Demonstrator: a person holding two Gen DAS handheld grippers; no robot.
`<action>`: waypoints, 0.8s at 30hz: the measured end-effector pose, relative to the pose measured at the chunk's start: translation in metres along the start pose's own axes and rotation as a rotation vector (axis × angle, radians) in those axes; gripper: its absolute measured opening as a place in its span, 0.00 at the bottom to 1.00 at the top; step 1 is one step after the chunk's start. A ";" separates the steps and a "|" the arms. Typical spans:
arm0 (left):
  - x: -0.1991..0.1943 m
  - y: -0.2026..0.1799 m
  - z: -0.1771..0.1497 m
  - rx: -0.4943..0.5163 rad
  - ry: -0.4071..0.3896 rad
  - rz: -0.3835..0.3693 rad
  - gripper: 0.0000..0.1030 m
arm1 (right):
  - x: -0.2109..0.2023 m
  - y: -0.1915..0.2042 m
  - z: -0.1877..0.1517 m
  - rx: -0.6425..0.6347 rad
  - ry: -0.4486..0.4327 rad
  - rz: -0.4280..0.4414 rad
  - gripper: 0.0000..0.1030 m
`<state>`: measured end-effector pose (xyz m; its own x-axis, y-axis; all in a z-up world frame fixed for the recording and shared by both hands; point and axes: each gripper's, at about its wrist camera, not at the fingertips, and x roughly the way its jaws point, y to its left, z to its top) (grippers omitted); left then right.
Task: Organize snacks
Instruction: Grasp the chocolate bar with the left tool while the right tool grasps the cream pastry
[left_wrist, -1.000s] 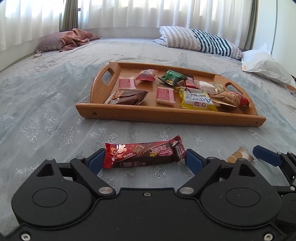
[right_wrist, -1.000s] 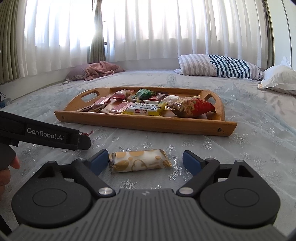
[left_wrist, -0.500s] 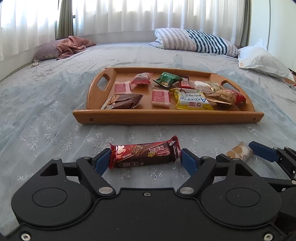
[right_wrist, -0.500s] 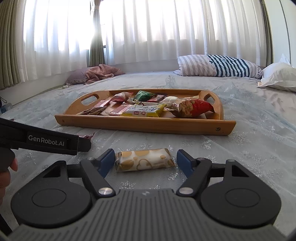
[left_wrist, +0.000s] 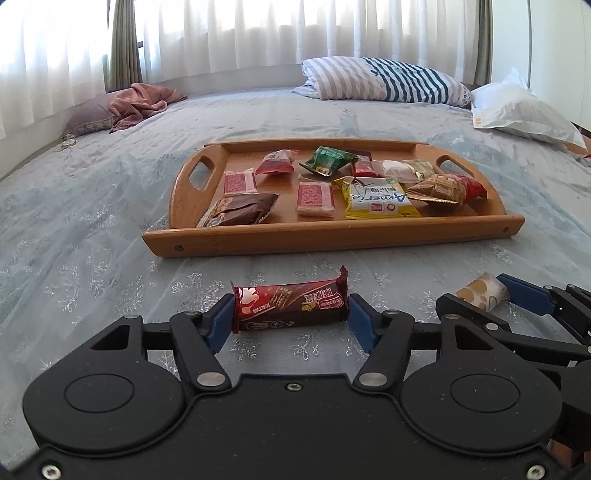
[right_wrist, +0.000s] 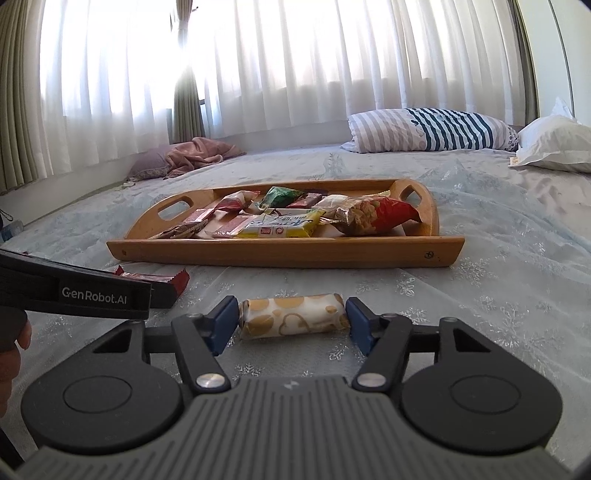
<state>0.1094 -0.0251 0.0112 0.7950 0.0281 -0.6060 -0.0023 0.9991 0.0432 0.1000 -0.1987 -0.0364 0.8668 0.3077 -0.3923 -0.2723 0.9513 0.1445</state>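
L hand-held gripper (left_wrist: 290, 314) pinches glossy red choc bar (left_wrist: 290, 304).

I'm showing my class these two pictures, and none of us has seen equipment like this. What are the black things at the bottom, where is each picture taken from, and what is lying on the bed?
No robot here: a person holds a two-finger gripper in each hand, each with a camera looking forward along its blue-padded fingers.

One picture is from the left gripper, whose pads touch both ends of a dark red chocolate bar wrapper. The other is from the right gripper, whose pads touch a white-and-gold wrapped snack. Both snacks appear to rest on the pale blue bedspread.

Beyond lies a wooden tray with cut-out handles already holding several packets. A striped pillow sits behind.
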 end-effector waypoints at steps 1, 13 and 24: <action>0.000 0.000 0.001 0.001 0.001 -0.003 0.61 | 0.000 0.000 0.000 0.003 -0.001 -0.001 0.63; -0.007 0.004 0.007 -0.002 0.004 -0.022 0.60 | -0.003 -0.001 0.002 0.014 -0.010 -0.016 0.63; -0.021 0.008 0.014 -0.003 -0.010 -0.048 0.60 | -0.012 -0.008 0.019 0.075 -0.024 -0.067 0.63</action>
<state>0.1012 -0.0182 0.0353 0.8002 -0.0204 -0.5993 0.0345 0.9993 0.0120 0.0999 -0.2100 -0.0158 0.8921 0.2422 -0.3816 -0.1821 0.9654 0.1869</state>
